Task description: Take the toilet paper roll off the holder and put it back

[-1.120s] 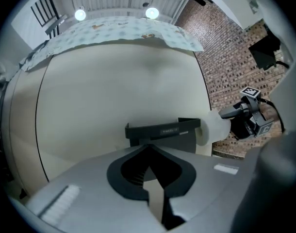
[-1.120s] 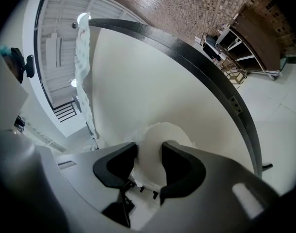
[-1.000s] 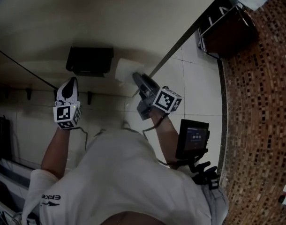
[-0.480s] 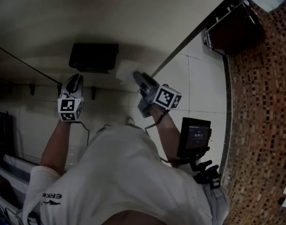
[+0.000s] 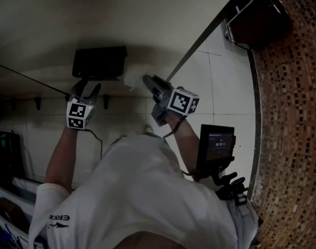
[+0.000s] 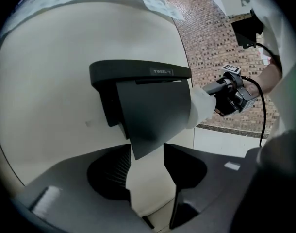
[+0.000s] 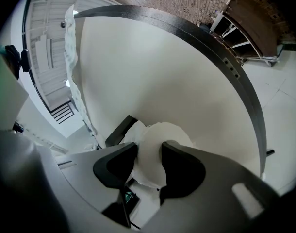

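On the wall, holder [image 6: 138, 74] with roll [image 6: 202, 106] poking out at its right end; right tool [image 7: 148, 161] clamped on the roll there. Left tool [image 6: 147, 152] just under the holder, jaws just opened and now wide apart. Lower corner of flap [image 6: 155, 115] sits at the gap between the tips, pads not pressing it.

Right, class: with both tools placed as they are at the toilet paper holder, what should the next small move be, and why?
Probably ease the left tool forward and close it on the lower edge of the cover. Its jaws have just been opening, and the cover's corner shows in the gap, unpinched, while the right tool grips the roll at the cover's side.
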A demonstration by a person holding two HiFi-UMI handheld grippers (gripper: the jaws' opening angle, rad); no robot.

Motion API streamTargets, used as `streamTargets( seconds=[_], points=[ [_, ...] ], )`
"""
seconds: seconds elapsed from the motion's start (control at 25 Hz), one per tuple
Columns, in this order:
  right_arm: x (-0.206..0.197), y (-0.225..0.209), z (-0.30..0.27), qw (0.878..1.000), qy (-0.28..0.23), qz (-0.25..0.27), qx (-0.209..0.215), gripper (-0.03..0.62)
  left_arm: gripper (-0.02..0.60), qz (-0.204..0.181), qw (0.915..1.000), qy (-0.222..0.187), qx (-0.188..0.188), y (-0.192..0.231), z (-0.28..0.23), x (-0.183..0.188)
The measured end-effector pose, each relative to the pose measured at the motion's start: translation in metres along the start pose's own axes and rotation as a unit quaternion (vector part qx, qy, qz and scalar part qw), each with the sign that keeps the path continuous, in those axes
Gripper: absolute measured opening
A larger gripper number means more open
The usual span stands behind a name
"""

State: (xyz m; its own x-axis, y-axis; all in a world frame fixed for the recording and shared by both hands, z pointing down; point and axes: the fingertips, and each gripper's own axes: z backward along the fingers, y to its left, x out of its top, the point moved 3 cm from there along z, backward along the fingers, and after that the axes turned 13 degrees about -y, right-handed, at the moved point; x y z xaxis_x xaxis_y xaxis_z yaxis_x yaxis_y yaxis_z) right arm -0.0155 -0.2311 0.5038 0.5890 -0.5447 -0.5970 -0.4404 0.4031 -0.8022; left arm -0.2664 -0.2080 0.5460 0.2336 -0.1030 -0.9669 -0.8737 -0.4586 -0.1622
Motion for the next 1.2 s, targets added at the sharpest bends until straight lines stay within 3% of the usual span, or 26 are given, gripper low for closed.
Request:
streamTargets(
  seconds=[0.6,1.2],
  points=[
    [-0.006,0.012,-0.005,0.999,0.011,0.004,0.031,0.173,0.184,0.001,0.9997,0.018,-0.018,-0.012,0.029,0.006],
    [-0.015,0.025,-0.013,0.997,0.015,0.005,0.073,0.173,0.189,0.034,0.9935,0.062,-0.089,-0.027,0.071,0.026]
  ],
)
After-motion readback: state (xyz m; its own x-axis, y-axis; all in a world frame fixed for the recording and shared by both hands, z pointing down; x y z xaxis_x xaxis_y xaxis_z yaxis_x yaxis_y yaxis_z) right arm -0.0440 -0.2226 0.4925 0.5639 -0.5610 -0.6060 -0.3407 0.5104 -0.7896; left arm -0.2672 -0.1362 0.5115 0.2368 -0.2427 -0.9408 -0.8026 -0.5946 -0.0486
